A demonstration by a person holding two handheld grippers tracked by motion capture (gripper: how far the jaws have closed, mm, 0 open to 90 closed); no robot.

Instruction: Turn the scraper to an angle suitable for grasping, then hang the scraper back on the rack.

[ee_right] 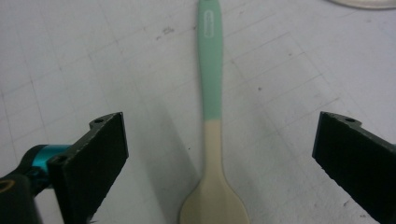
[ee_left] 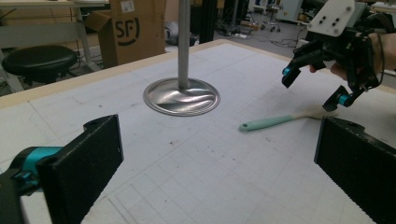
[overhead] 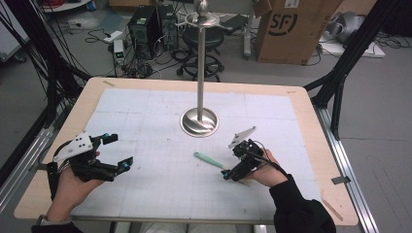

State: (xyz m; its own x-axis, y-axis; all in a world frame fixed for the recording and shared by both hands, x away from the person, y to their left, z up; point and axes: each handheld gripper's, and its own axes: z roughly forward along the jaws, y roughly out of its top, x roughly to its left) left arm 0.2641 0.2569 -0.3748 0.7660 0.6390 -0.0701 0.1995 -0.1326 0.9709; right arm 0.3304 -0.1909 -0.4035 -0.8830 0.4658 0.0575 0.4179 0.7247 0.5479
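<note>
The right gripper (overhead: 232,164) hangs just above the table with its jaws spread wide and nothing between them. In the right gripper view the two black jaws stand far apart on either side of a spoon (ee_right: 211,121), which lies flat on the mat beneath them, touching neither. Its cream bowl is nearest the gripper and its mint-green handle runs straight away from it. In the high view the spoon (overhead: 208,159) has its long axis slanting across the mat, the green handle end pointing up and to the left, toward the stand's base, and the bowl end tucked under the right gripper. A small outlined mark sits near the handle's tip, too blurred to read.

The left gripper (overhead: 114,152) is held over the left side of the mat, well apart from the spoon, its jaws also released and empty; in the left gripper view they frame the spoon (ee_left: 273,121) and the right gripper (ee_left: 312,87) farther off.

A metal stand (overhead: 199,68) rises from a round base near the middle of the white gridded mat (overhead: 145,121). Beyond the table (overhead: 311,126) a cardboard box (overhead: 286,29) carries the letters "SF" in a ring.
</note>
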